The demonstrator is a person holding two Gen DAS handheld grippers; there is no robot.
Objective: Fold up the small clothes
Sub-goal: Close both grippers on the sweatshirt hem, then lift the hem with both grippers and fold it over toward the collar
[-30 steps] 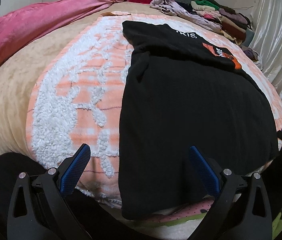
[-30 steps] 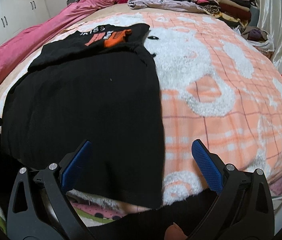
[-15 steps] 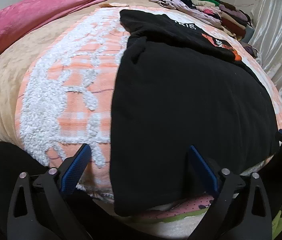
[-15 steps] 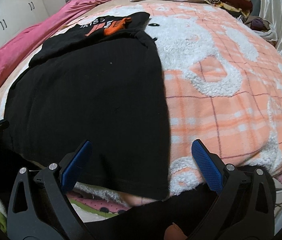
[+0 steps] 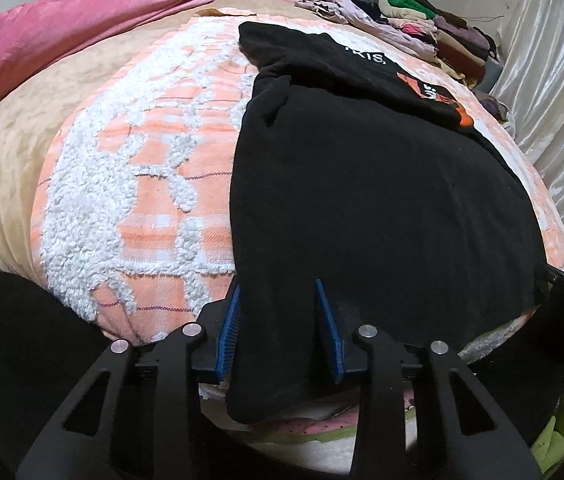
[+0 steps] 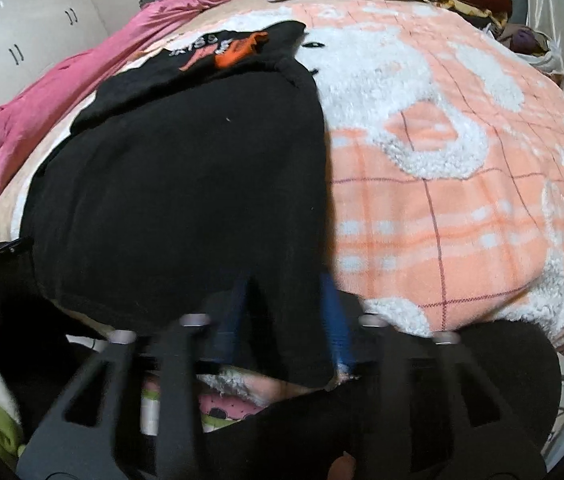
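Observation:
A black garment (image 5: pixel 362 200) with an orange and white print (image 5: pixel 434 96) lies flat on a peach-and-white blanket (image 5: pixel 141 200), its near hem hanging over the bed's edge. My left gripper (image 5: pixel 277 286) is closing around the hem's left corner. The fabric sits between its blue pads, which still stand apart. In the right wrist view the same garment (image 6: pixel 181 180) fills the left half. My right gripper (image 6: pixel 288 280), blurred, is closing around the hem's right corner, also with cloth between the pads and a gap left.
A pink quilt (image 5: pixel 61 32) lies bunched along the bed's far left. Stacked and loose clothes (image 5: pixel 422 24) crowd the head of the bed. A shiny curtain (image 5: pixel 554 100) hangs on the right, white cupboards (image 6: pixel 21 32) on the left. The blanket (image 6: pixel 462 200) is bare right of the garment.
Both grippers' jaws have narrowed from wide open to about half width around the hem corners. Both cameras have come slightly closer to the bed edge.

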